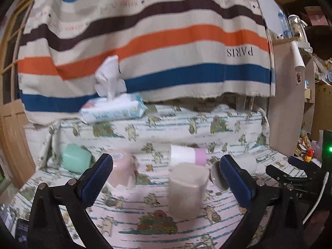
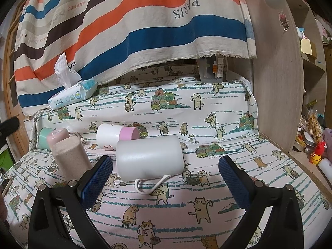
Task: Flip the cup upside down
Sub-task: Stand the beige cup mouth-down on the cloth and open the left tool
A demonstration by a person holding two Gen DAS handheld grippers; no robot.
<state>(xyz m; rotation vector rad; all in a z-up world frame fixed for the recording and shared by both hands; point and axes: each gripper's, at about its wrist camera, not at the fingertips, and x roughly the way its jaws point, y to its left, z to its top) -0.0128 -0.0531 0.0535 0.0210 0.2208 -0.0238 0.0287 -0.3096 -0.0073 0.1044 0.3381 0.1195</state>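
A white mug (image 2: 148,158) lies on its side on the cat-print cloth (image 2: 207,186), its handle toward me, just ahead of my open, empty right gripper (image 2: 166,172). It also shows in the left wrist view (image 1: 234,170), partly hidden behind a fingertip. A beige cup (image 1: 187,191) stands upside down between the fingers of my open, empty left gripper (image 1: 166,173); it also shows in the right wrist view (image 2: 70,158). A white and pink cup (image 2: 117,137) lies on its side behind. A pink mug (image 1: 121,169) and a mint green cup (image 1: 75,160) sit at the left.
A pack of wipes (image 1: 113,109) lies on the raised ledge at the back left. A striped cloth (image 1: 145,41) hangs behind. A wooden panel (image 2: 276,83) bounds the right side, with bottles and toys (image 2: 317,155) beyond it. The right gripper (image 1: 294,176) shows at the right of the left wrist view.
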